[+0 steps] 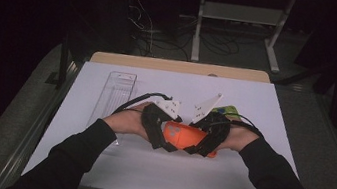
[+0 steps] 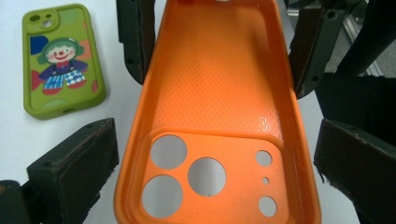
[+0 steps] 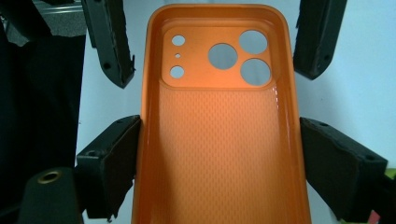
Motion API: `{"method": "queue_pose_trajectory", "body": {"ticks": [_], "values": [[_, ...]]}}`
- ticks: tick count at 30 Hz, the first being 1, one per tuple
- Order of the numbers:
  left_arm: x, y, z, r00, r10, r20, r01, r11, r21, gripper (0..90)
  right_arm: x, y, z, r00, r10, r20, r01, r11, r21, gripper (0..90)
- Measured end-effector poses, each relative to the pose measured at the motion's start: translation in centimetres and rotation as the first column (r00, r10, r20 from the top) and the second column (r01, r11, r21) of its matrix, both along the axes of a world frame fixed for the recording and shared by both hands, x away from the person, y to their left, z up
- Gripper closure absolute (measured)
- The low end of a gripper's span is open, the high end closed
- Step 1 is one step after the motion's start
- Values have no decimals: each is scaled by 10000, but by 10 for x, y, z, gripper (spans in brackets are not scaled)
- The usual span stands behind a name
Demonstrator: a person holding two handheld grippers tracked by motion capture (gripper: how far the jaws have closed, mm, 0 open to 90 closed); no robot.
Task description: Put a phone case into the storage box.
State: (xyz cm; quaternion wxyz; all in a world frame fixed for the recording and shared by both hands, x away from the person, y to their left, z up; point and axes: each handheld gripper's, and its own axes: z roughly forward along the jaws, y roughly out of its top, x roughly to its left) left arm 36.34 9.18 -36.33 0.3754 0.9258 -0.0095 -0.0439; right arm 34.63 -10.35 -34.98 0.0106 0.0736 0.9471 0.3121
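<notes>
Both grippers hold an orange phone case (image 3: 219, 130) inside-up, right gripper (image 3: 219, 154) clamped on its sides, left gripper (image 2: 215, 154) seemingly apart; next, probably setting it beside the green cartoon case (image 2: 60, 60).

Black sleeves (image 1: 71, 156), black grippers — white plates (image 1: 170, 107)

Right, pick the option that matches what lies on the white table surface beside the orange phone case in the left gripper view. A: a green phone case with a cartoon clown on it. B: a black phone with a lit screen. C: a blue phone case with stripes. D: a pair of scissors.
A: beside the orange phone case lies a green phone case showing a cartoon clown with green hair.
</notes>
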Motion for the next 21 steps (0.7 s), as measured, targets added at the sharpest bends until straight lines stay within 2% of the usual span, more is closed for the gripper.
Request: {"method": "queue_pose_trajectory", "body": {"ticks": [4, 5, 9, 11, 18, 21], "values": [[-2, -1, -1, 10000, -80, 8, 80, 9998, 179, 0, 0, 2, 0, 10000, -25, 5, 25, 10000, -86, 148], [-2, -2, -2, 10000, -85, 13, 85, 9997, 208, 0, 2, 3, 0, 9998, 135, 162, -136, 9999, 48, 148], [-2, -3, -4, 9999, -86, -81, 88, 9995, 298, 1, 2, 5, 0, 9995, 240, 194, -240, 9997, -14, 148], [-3, -4, -5, 9999, -122, -117, 125, 9993, 339, 50, 3, 6, 1, 9992, 315, 250, -313, 9995, -82, 148], [-2, -3, -5, 9998, -197, 72, 193, 9984, 527, 114, 3, 8, 1, 9987, 458, 202, -455, 9988, -150, 148], [-1, -2, -5, 9998, -217, 11, 216, 9984, 514, 139, 3, 9, 1, 9987, 470, 200, -467, 9988, -149, 148]]}}
